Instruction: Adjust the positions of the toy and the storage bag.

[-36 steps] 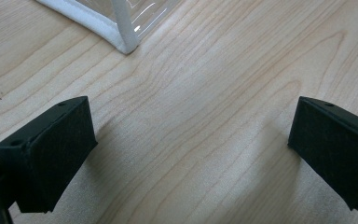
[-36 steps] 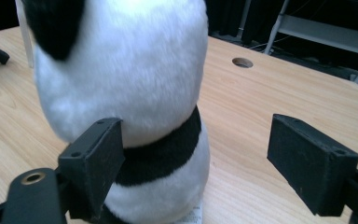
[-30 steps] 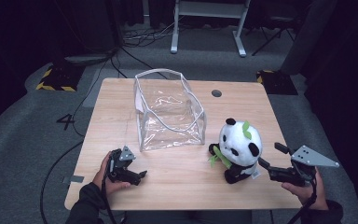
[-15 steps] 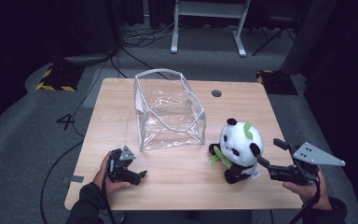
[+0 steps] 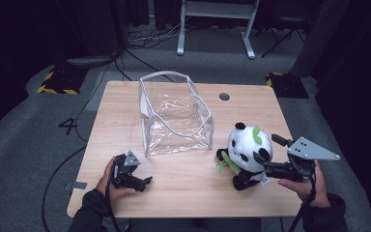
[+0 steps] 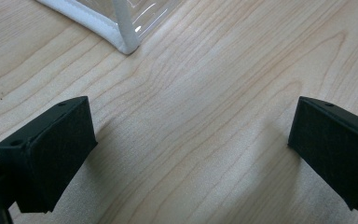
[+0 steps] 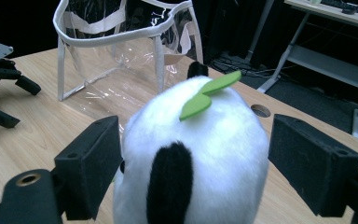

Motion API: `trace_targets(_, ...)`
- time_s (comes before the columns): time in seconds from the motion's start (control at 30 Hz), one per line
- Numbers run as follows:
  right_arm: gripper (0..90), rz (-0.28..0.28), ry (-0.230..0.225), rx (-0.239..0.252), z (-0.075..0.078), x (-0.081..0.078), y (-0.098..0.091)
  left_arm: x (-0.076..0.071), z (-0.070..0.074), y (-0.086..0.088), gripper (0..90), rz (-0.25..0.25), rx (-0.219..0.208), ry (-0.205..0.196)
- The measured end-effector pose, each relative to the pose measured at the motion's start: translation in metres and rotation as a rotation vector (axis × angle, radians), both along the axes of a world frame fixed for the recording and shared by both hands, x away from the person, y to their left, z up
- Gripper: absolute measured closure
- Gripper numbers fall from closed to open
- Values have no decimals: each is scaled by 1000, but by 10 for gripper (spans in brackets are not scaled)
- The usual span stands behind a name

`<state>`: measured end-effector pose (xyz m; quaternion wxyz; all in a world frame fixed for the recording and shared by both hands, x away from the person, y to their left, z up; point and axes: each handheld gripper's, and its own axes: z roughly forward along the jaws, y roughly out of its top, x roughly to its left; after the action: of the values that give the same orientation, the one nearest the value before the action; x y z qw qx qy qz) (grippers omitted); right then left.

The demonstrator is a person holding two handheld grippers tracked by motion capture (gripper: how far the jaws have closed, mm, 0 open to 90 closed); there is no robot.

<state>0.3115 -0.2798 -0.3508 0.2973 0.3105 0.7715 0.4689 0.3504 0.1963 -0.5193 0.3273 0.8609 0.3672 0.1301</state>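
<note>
A black-and-white plush panda [image 5: 245, 152] with a green leaf on its head sits at the table's right front. My right gripper [image 5: 265, 150] reaches in from the right, level with its head. In the right gripper view the panda's head [image 7: 214, 130] lies between the jaws of the right gripper [image 7: 196, 158], which have just been opening; the right pad stands clear of the plush. A clear plastic bag [image 5: 174, 116] with white trim stands open mid-table. My left gripper [image 5: 142, 173] rests open on the wood at the front left, and the left gripper [image 6: 191, 154] has bare table between its jaws.
The wooden table [image 5: 121, 106] has a round cable hole [image 5: 224, 96] at the back right. The bag's near corner [image 6: 123, 39] lies just ahead of the left jaws. Cables and a desk frame [image 5: 212, 29] sit on the dark floor beyond.
My right gripper has risen a little and moved left, up to the panda's head. The panda, the bag and the left gripper have stayed where they were.
</note>
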Motion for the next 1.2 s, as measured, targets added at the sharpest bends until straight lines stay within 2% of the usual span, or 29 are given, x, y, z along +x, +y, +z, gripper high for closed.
trace_targets(0.27, 171, -17, 17, -5, 0, 11, 13, 0, 0, 0, 6, 0, 0, -1)
trace_targets(0.4, 169, -54, 21, -22, -2, 17, 17, 0, 0, 0, 6, 0, 1, -1)
trace_targets(0.6, 152, -81, 34, -14, -7, 24, 18, 0, 0, 0, 6, 0, 0, 0)
trace_targets(0.73, 134, -94, 46, 13, -11, 28, 16, 0, 0, 0, 6, 0, 1, -1)
trace_targets(0.9, 72, -101, 110, 51, -17, 35, 12, 0, 0, 1, 7, 4, -4, -3)
trace_targets(0.93, 72, -101, 110, 51, -17, 35, 12, 0, 0, 2, 7, 2, -2, -1)
trace_targets(1.0, 34, -97, 181, 93, -21, 42, 9, 0, 1, 5, 15, 5, 1, 4)
trace_targets(1.03, 34, -97, 181, 93, -21, 42, 9, 0, 1, 5, 38, 5, 1, 4)
trace_targets(1.07, 6, -84, 251, 119, -25, 47, 7, -2, 3, 10, 81, 5, -7, 1)
trace_targets(1.1, 5, -78, 292, 132, -27, 49, 6, -3, 4, 13, 137, 17, -15, -2)
trace_targets(1.13, 5, -68, 308, 143, -28, 51, 5, -3, 5, 17, 194, 30, -20, 1)
trace_targets(1.17, 5, -68, 308, 143, -28, 51, 5, -3, 5, 17, 192, 30, -20, 1)
trace_targets(1.2, 15, -77, 316, 152, -29, 52, 4, -2, 6, 24, 148, 59, -17, 2)
